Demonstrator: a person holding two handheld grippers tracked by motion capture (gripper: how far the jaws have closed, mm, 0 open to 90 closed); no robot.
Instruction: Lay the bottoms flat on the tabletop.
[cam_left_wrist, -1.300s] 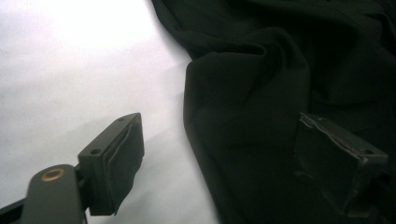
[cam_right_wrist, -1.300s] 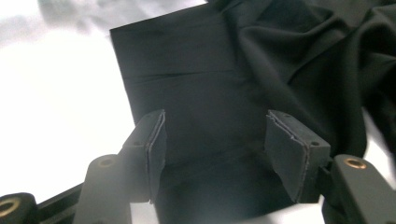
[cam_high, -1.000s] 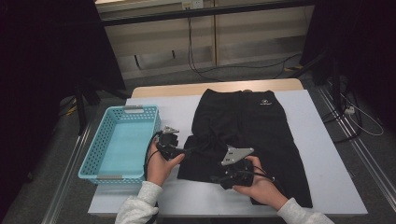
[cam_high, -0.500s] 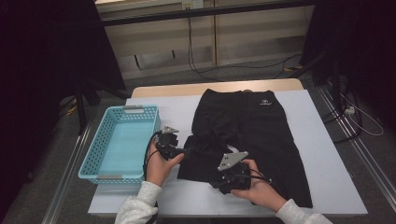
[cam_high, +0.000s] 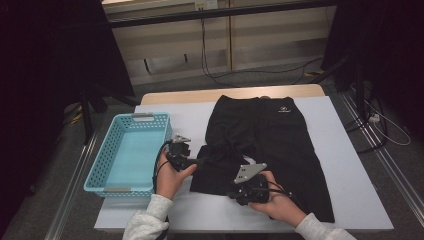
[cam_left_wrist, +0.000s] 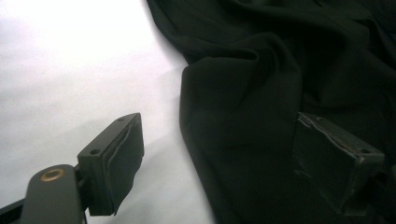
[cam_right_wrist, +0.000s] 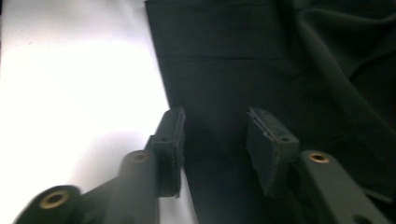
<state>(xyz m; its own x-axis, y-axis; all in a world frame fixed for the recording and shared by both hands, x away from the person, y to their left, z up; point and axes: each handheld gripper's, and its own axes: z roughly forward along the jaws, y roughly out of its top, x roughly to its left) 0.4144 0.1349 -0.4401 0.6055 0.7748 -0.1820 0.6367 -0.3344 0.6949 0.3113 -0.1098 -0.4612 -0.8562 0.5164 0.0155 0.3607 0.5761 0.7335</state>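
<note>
A pair of black trousers lies flat on the white table, waistband at the far side, with one leg folded and bunched at the near left. My left gripper is open at that bunched left edge; in the left gripper view one jaw is over bare table and the other over the black cloth. My right gripper is open low over the near hem; in the right gripper view the jaws straddle the cloth's left edge.
A light blue plastic basket stands at the table's left edge, close to my left hand. Bare white tabletop lies to the right of the trousers and along the near edge. Cables run over the floor beyond the table.
My right gripper has shifted slightly left along the near hem. The left gripper and the trousers have stayed where they were.
</note>
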